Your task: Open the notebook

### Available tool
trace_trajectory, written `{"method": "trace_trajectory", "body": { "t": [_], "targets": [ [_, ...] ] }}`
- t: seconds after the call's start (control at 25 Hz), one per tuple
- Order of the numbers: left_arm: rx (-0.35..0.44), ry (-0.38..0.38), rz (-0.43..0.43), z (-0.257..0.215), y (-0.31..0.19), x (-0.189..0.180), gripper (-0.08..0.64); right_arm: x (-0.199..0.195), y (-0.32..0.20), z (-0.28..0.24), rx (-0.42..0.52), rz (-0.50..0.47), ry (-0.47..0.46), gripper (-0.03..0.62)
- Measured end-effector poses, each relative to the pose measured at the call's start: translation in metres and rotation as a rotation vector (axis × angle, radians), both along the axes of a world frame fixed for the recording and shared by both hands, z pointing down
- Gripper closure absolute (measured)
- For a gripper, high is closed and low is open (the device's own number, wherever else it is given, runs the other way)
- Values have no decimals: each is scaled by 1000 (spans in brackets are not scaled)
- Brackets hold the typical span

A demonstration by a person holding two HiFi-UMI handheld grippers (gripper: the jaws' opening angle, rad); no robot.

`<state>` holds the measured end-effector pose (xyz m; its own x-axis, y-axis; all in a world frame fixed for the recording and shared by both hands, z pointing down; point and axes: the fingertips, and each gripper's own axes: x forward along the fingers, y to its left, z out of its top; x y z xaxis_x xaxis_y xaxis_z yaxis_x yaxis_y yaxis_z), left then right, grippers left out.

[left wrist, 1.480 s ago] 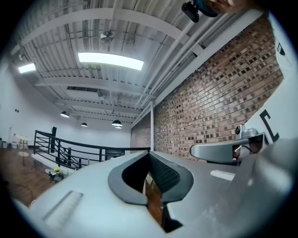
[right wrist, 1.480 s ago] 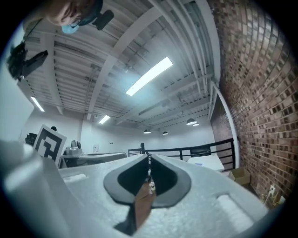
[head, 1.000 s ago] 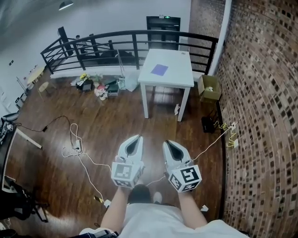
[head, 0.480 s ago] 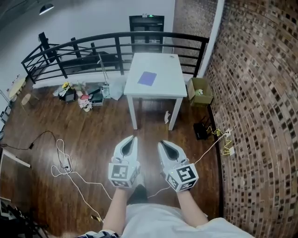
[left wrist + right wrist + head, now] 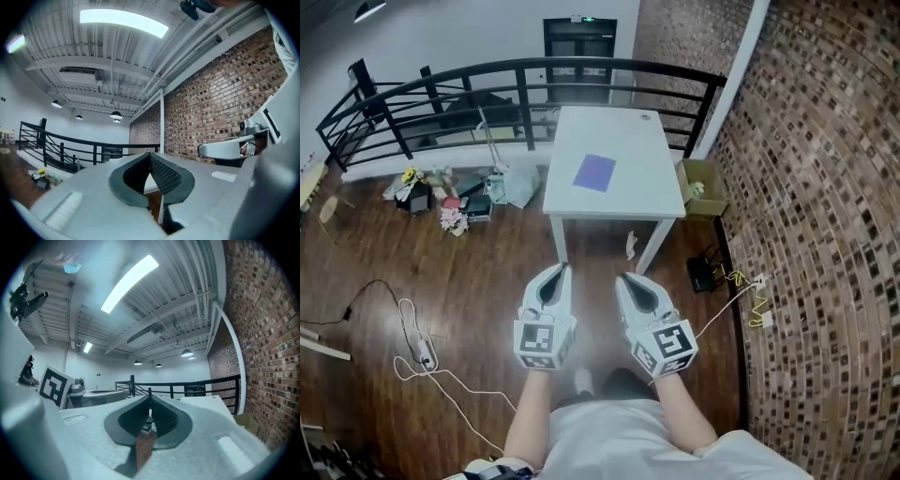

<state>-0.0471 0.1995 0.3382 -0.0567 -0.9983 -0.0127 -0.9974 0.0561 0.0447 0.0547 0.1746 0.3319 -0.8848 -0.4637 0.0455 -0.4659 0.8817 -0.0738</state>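
Approach step, I reckon: left gripper [image 5: 557, 269] and right gripper [image 5: 624, 279] both clenched empty, well short of the table [image 5: 654, 192], notebook [image 5: 595, 172] lying closed mid-table; next I need jaws opened, 1 under the cover.

The person is wearing a pale grey shirt [image 5: 614, 436]. The left tool [image 5: 557, 270] and the right tool [image 5: 624, 279] are showing smooth light-grey shells with dark teardrop hollows (ribbed pads lining them). The left cube [image 5: 544, 345] and the right cube [image 5: 667, 349] are carrying black square markers on white.
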Motion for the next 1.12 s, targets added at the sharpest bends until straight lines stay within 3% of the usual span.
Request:
{"method": "trace_trajectory", "body": {
  "t": [0.16,0.36,0.84,1.12],
  "targets": [
    [-43,3,28,20,-36,-17,546,-21,-34,18,-28,1,36,592],
    [-69,-9,23,34,-97,-48,546,-52,-101,27,-44,-1,18,592],
    [-147,-126,28,45,-317,-126,546,-130,-345,24,-56,-4,-22,592],
    [-297,-161,42,96,-394,-149,546,-150,-422,60,-144,-32,20,592]
  ]
}}
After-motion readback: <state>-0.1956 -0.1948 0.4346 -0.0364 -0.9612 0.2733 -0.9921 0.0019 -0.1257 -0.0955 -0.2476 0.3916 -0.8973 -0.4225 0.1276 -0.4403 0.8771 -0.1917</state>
